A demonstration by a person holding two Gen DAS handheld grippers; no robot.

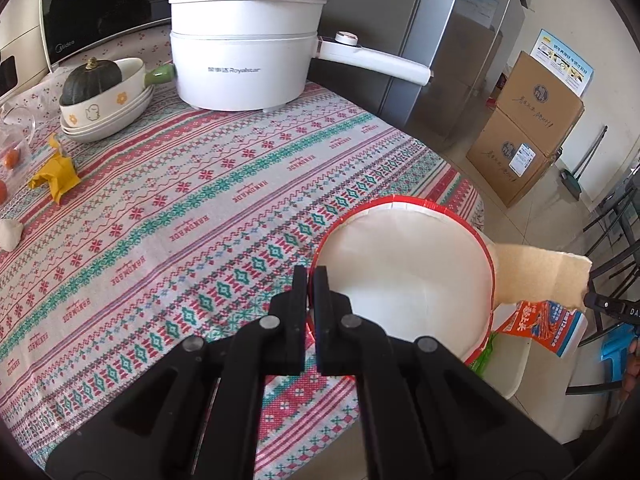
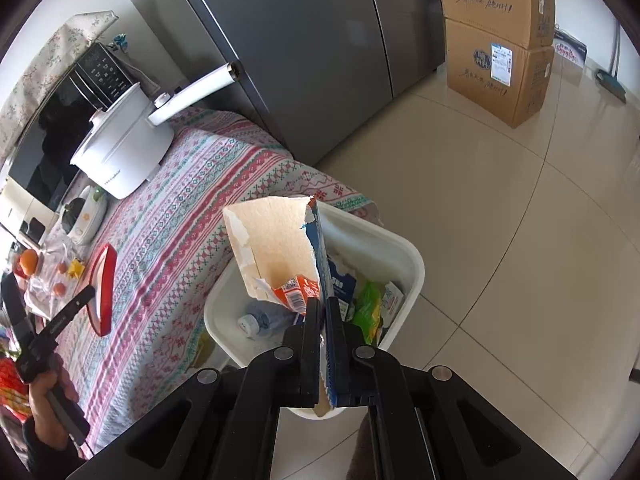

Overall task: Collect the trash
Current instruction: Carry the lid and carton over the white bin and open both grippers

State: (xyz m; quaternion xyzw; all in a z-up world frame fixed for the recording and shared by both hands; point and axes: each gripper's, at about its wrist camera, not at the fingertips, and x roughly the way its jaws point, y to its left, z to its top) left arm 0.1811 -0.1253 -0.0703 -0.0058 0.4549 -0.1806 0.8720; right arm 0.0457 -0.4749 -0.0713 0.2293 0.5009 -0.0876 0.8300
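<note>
My left gripper (image 1: 311,280) is shut on the near rim of a white paper bowl with a red rim (image 1: 404,272), held tilted at the table's right end. In the right wrist view that bowl (image 2: 102,292) shows edge-on, with the left gripper (image 2: 86,294) and a hand beside it. My right gripper (image 2: 325,308) is shut on a torn carton (image 2: 276,244), blue and orange outside and brown inside, which hangs over the white bin (image 2: 412,276). The same carton (image 1: 540,280) appears right of the bowl above the bin (image 1: 516,364). A yellow wrapper (image 1: 56,176) and a white wad (image 1: 10,234) lie on the tablecloth.
The bin holds a green wrapper (image 2: 370,304), a small bottle (image 2: 256,320) and other packets. A white electric pot (image 1: 244,56) and stacked bowls with a dark squash (image 1: 100,96) stand at the table's back. A grey fridge (image 2: 304,60) and cardboard boxes (image 2: 500,52) stand on the tiled floor.
</note>
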